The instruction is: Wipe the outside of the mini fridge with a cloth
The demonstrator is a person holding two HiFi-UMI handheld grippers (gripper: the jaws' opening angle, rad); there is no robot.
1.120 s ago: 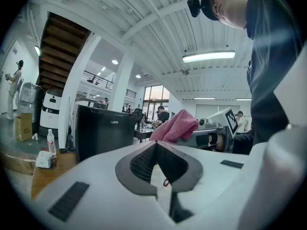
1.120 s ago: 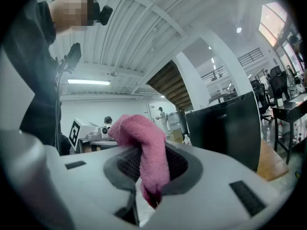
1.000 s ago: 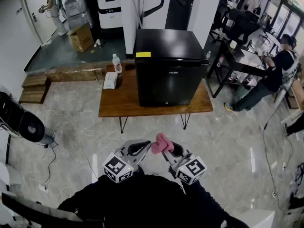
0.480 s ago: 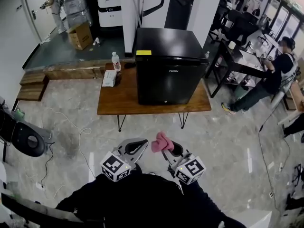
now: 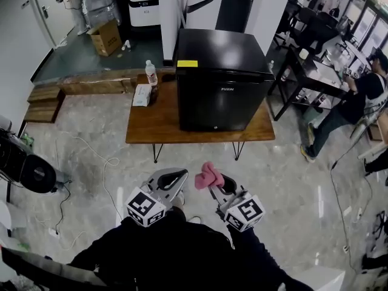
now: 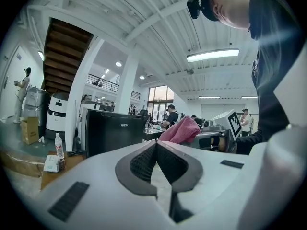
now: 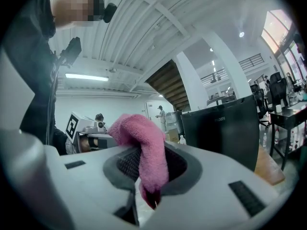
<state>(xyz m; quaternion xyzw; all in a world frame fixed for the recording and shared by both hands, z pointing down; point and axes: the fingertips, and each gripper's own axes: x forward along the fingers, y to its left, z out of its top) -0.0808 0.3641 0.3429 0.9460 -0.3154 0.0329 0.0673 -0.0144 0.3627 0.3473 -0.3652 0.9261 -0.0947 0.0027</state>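
Note:
A black mini fridge (image 5: 221, 80) stands on a low wooden table (image 5: 157, 129) ahead of me, its door facing me; it also shows in the left gripper view (image 6: 112, 131) and the right gripper view (image 7: 223, 128). My right gripper (image 5: 217, 183) is shut on a pink cloth (image 5: 207, 176), which bulges out above the jaws (image 7: 139, 143). My left gripper (image 5: 173, 179) is shut with nothing in it. Both are held close to my body, well short of the table.
A water bottle (image 5: 151, 73) and a tissue pack (image 5: 142, 94) sit on the table's left end. Cables (image 5: 100, 174) trail over the floor at left by a black stand (image 5: 30, 171). A person (image 5: 348, 102) sits at a desk to the right.
The view has shifted a little closer to the table. Both grippers stay near my body, the cloth still held in the right one.

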